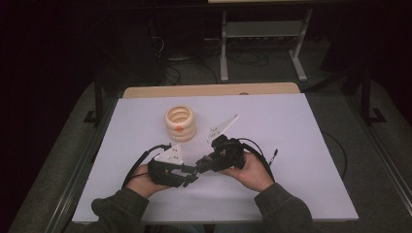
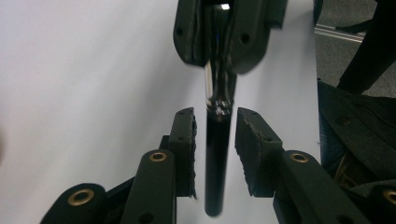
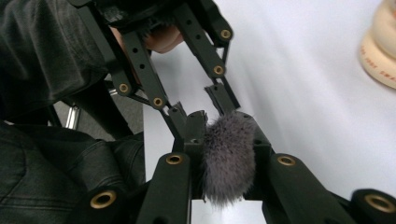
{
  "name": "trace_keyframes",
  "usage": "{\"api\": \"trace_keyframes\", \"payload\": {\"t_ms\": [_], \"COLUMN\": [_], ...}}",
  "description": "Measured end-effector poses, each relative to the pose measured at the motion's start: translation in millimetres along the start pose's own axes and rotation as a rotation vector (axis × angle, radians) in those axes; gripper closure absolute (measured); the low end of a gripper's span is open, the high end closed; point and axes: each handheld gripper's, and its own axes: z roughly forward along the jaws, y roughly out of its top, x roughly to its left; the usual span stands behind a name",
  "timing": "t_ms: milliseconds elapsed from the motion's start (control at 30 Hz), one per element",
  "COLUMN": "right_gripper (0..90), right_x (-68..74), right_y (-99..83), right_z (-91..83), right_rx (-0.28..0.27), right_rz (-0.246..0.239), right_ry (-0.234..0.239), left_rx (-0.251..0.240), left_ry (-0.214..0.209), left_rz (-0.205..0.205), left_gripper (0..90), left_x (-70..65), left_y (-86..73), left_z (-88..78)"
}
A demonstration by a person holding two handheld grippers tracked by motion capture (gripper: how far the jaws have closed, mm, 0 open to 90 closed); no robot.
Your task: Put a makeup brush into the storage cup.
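While I am keeping the brush (image 2: 217, 163) level just above the near middle of the table (image 1: 291, 160), the right gripper (image 3: 229, 122) is clamping only its soft grey bristles, and the left gripper (image 2: 215, 116) is standing with jaws apart on either side of the black handle, pads not pressing. I am judging that grip risky: hair is giving under the pads, so the handle may be sagging or sliding free and dropping to the table. It may also be splaying the bristles. A left closure off-centre could be knocking the handle sideways. Farther off, slightly left, the stack of cream rings (image 1: 180, 124) is forming a hollow cup – nothing is sticking out of it, as far as I can tell
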Motion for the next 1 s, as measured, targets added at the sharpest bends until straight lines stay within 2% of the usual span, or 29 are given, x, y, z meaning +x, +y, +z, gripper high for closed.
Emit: {"api": "trace_keyframes", "payload": {"t_ms": [67,133,267,367,500,633,800,967,1000], "right_gripper": [76.2,76.2,74.2,59.1,53.9,49.0,45.2,43.3,42.7], "right_x": [0.5,0.8,2.3,1.2,-1.0,-4.0,-7.3,-11.7,-12.5], "right_y": [0.9,0.9,0.5,-1.3,-9.0,-21.3,-38.8,-54.4,-57.0], "right_z": [2.0,3.3,3.9,1.9,-5.3,-15.0,-24.5,-31.4,-32.6], "right_rx": [0.013,0.025,0.02,0.011,-0.01,-0.024,-0.043,-0.055,-0.058], "right_rz": [-0.01,-0.017,-0.033,-0.022,-0.011,0.022,0.055,0.073,0.08], "right_ry": [-0.002,-0.011,-0.021,-0.025,-0.056,-0.086,-0.116,-0.139,-0.14], "left_rx": [0.005,0.008,0.004,0.01,0.009,-0.007,-0.01,-0.006,-0.01], "left_ry": [-0.005,-0.008,-0.006,0.006,0.018,0.021,0.028,0.038,0.036], "left_rz": [0.009,0.014,-0.002,-0.002,-0.01,-0.033,-0.059,-0.063,-0.081], "left_gripper": [71.1,77.6,78.9,78.9,79.0,78.9,78.9,79.0,79.0], "left_x": [-0.2,-0.7,-0.2,2.8,7.4,10.1,13.2,17.0,16.6], "left_y": [0.6,0.7,0.9,1.0,0.7,1.0,0.8,0.8,0.6], "left_z": [0.3,1.0,1.1,0.0,-2.1,-3.9,-3.6,-4.8,-4.7]}}
